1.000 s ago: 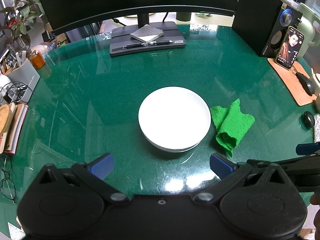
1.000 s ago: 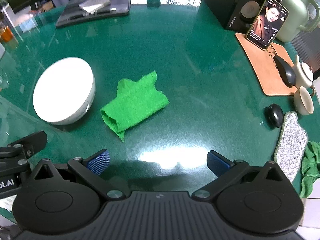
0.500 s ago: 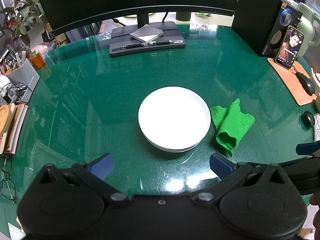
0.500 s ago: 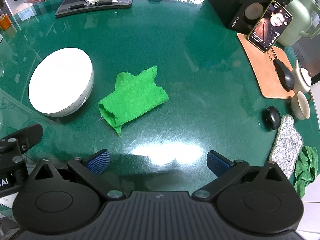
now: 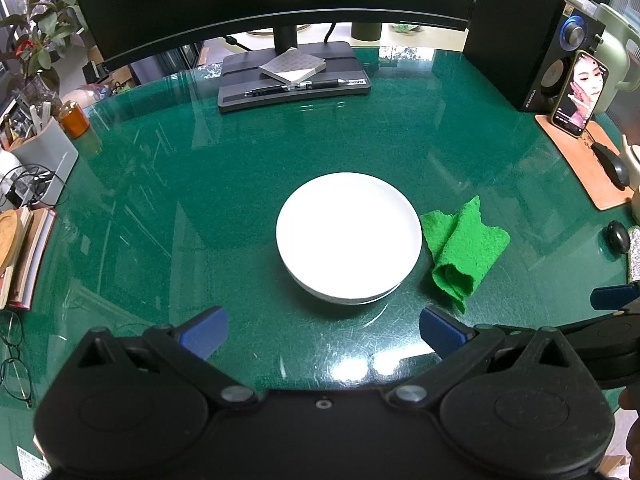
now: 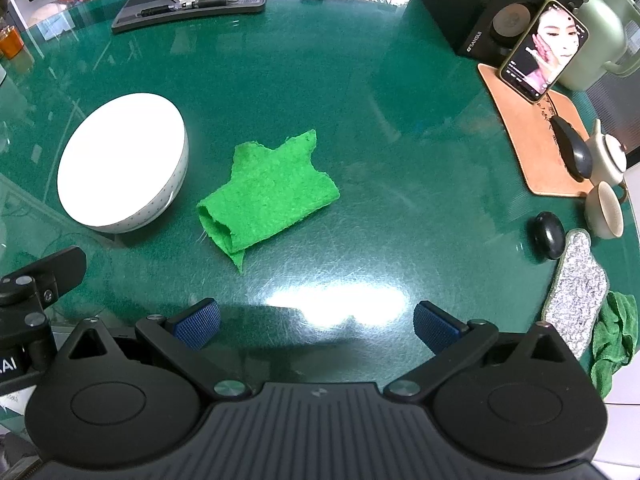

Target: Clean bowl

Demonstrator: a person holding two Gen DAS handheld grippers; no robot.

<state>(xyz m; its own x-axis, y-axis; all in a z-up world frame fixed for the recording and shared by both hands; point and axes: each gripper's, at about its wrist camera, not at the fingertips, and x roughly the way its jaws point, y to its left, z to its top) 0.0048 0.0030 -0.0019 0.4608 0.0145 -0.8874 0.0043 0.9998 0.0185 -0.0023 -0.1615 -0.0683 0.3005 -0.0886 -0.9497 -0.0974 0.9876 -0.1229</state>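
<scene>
1. Your right gripper (image 6: 316, 322) hangs over the green glass desktop (image 6: 400, 128) with its blue-padded fingers (image 6: 198, 322) spread wide and nothing between them.

2. Your left gripper (image 5: 322, 330) hovers at the near edge of the same desk, its fingers (image 5: 204, 330) equally wide and empty.

3. Ahead of the right gripper and a little left of its centre line lies the green cleaning cloth (image 6: 266, 196), loosely folded, flat on the glass. Its long axis runs on a diagonal, from an open rolled end near left to a ragged edge far right.

4. In the left wrist view that cloth (image 5: 464, 252) sits off to the right of the fingers, so the right gripper looks the better placed to take it; a slight turn would probably set the fingers across the fold rather than along it.

5. Straight ahead of the left gripper, centred between its fingers, the white bowl (image 5: 348, 238) stands upright on the desk. Its inside shows no visible dirt, though glare washes it out.

6. In the right wrist view the bowl (image 6: 124, 162) is left of the cloth, just beside it and not touching.

7. Farthest back: a monitor stand (image 5: 294, 76) holding a notepad and pen, and a phone (image 6: 546, 50) propped against a black speaker (image 6: 480, 4).
</scene>
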